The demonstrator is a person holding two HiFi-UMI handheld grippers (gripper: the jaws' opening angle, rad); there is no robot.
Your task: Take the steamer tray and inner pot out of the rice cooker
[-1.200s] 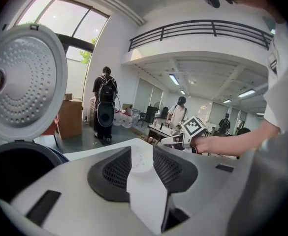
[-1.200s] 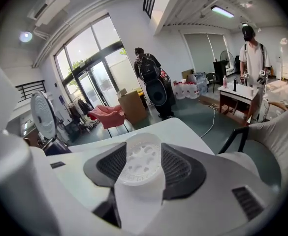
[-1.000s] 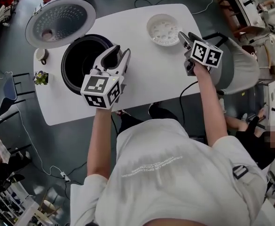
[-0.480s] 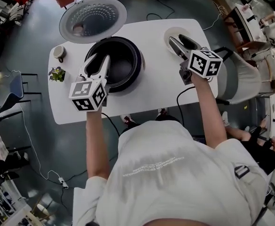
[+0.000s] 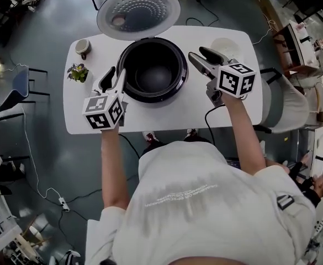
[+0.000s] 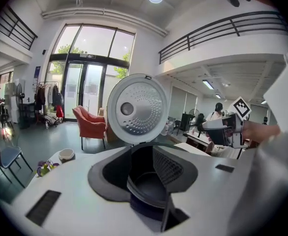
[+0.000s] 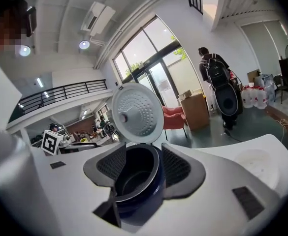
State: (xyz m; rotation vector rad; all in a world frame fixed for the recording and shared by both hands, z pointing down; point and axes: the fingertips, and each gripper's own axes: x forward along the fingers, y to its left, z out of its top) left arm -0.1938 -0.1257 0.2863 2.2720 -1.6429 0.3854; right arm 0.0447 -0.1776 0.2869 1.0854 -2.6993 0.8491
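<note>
The rice cooker (image 5: pixel 129 83) stands open in the middle of the white table (image 5: pixel 167 112), its round lid (image 5: pixel 138 11) tipped back. The black inner pot (image 5: pixel 152 73) sits inside it. My left gripper (image 5: pixel 114 76) hovers open at the cooker's left rim, and my right gripper (image 5: pixel 204 56) hovers open at its right side; neither holds anything. The white steamer tray (image 5: pixel 230 46) lies on the table behind the right gripper, partly hidden. The pot (image 6: pixel 148 182) shows between the jaws in the left gripper view, and again (image 7: pixel 134 173) in the right gripper view, with the tray (image 7: pixel 254 163) at right.
A small cup (image 5: pixel 83 47) and a little potted plant (image 5: pixel 77 72) sit at the table's left end. A black cable (image 5: pixel 212 120) hangs off the front edge. Chairs and office clutter surround the table. A person stands far off (image 7: pixel 213 68).
The left gripper has slid from over the cooker's front to its left rim. The right gripper has moved from beside the steamer tray toward the cooker's right side. Both stayed open.
</note>
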